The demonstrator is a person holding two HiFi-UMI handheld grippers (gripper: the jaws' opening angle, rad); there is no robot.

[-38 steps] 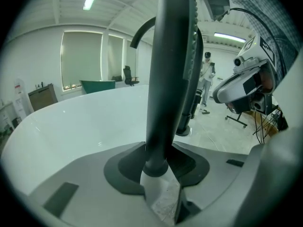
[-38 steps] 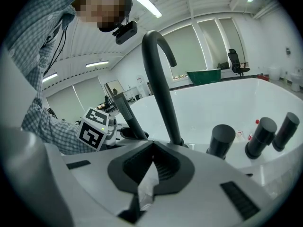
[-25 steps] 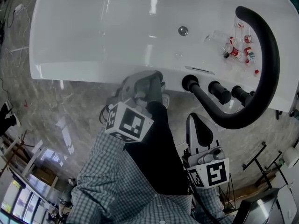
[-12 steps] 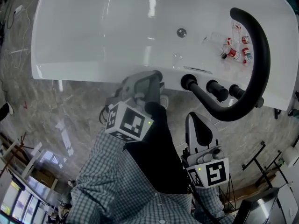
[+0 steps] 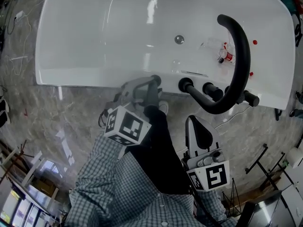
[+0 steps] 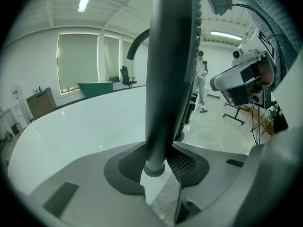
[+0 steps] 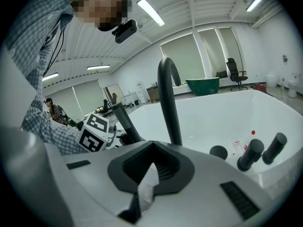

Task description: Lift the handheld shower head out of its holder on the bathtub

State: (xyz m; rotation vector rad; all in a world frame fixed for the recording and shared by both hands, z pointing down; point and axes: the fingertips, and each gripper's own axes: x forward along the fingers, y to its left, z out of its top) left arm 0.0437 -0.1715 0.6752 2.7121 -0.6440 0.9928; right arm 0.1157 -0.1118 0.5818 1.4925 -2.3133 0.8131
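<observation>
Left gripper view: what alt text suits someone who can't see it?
The grey jaws of the left gripper close around a dark shower head handle that runs up the middle of the picture. Behind it lies the white bathtub in a bright room.

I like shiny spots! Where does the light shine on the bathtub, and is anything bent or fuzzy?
Head view: white glare streaks lie on the bathtub. Left gripper view: the close shower head looks huge and soft, corners go black. Right gripper view: the ceiling lines bend.
</observation>
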